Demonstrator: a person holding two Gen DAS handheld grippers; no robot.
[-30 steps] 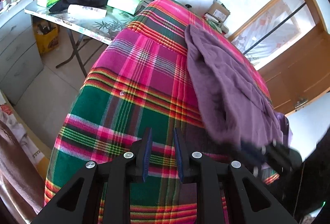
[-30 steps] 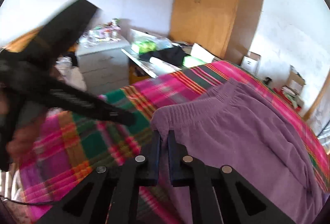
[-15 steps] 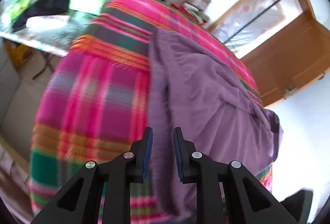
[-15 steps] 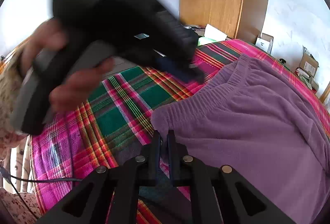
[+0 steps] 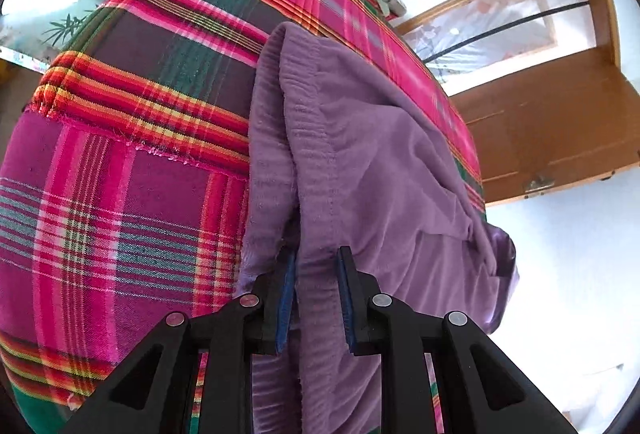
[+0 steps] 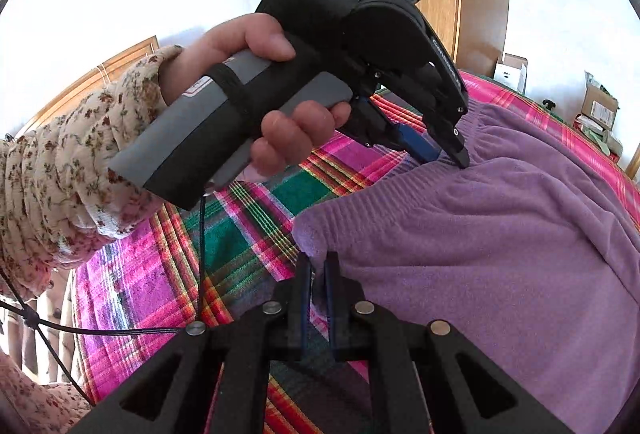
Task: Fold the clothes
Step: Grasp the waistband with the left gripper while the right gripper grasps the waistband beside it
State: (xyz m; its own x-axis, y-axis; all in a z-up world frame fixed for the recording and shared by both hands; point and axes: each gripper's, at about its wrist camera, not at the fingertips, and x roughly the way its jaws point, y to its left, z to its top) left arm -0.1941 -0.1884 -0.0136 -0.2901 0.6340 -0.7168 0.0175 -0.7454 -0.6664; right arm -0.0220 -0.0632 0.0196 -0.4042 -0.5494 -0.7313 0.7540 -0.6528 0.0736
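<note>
The purple trousers [image 5: 360, 162] lie spread on the plaid-covered bed [image 5: 120, 194]. The left hand-held gripper [image 5: 316, 298] straddles their ribbed waistband [image 5: 304, 122], pads either side, not pressing. The right hand-held gripper [image 6: 316, 298] is clenched at the waistband's near corner; whether cloth is caught, I cannot tell.

The left gripper [image 6: 448, 154] points steeply down, its jaws parted with a fold of cloth between the blue pads [image 5: 286, 290]; a hand [image 6: 256, 94] in a floral sleeve [image 6: 80, 162] wraps its grey handle; the right gripper [image 6: 316, 270] tilts down, jaws nearly together, pinching cloth at the near corner.
</note>
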